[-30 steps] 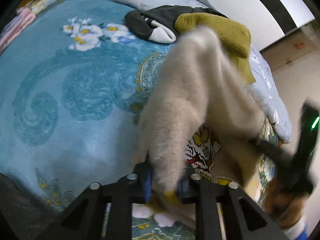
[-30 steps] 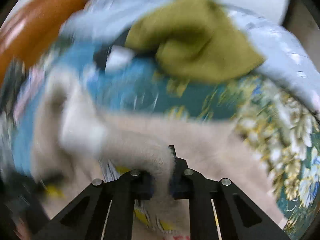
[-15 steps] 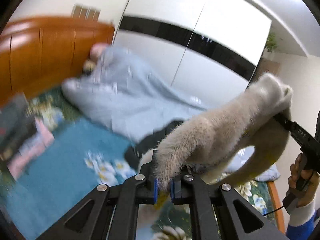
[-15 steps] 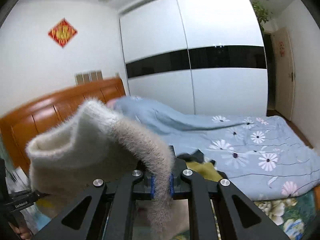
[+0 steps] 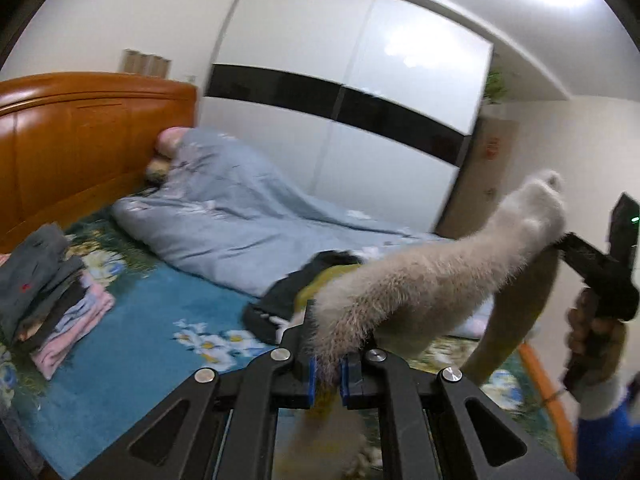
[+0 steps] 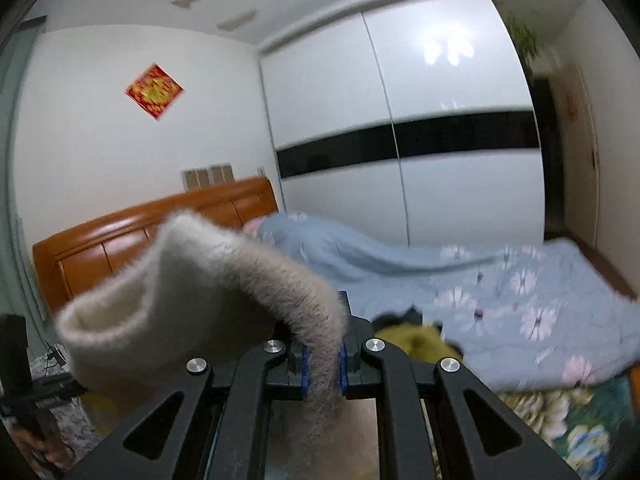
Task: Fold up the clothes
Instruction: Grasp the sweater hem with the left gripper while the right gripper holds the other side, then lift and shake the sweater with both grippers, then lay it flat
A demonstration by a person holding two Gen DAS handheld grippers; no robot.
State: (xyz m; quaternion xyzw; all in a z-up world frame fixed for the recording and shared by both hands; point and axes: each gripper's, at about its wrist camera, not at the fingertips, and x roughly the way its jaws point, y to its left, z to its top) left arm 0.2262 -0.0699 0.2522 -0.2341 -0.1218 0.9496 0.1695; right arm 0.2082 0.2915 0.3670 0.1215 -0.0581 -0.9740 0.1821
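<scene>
A fuzzy beige sweater [image 5: 432, 284] hangs in the air above the bed, stretched between both grippers. My left gripper [image 5: 328, 376] is shut on one edge of it at the bottom centre of the left wrist view. My right gripper [image 6: 322, 368] is shut on another edge, and the sweater [image 6: 192, 300] rises in a thick fold to the left of it. In the left wrist view the right gripper [image 5: 568, 242] shows at the right, held by a hand [image 5: 592, 336]. The sweater's lower part drops out of sight below both views.
A blue floral bedspread [image 5: 136, 344] covers the bed, with a pale blue duvet [image 5: 224, 232] behind it. A stack of folded clothes [image 5: 52, 296] lies at the left. An olive garment [image 6: 412, 340] and a dark one [image 5: 288, 296] lie mid-bed. A wooden headboard [image 5: 80, 148] and a wardrobe [image 6: 420, 152] stand behind.
Both grippers have lifted the sweater off the bed and tilted up from facing the bedspread to facing the room. The sweater now hangs spread between them.
</scene>
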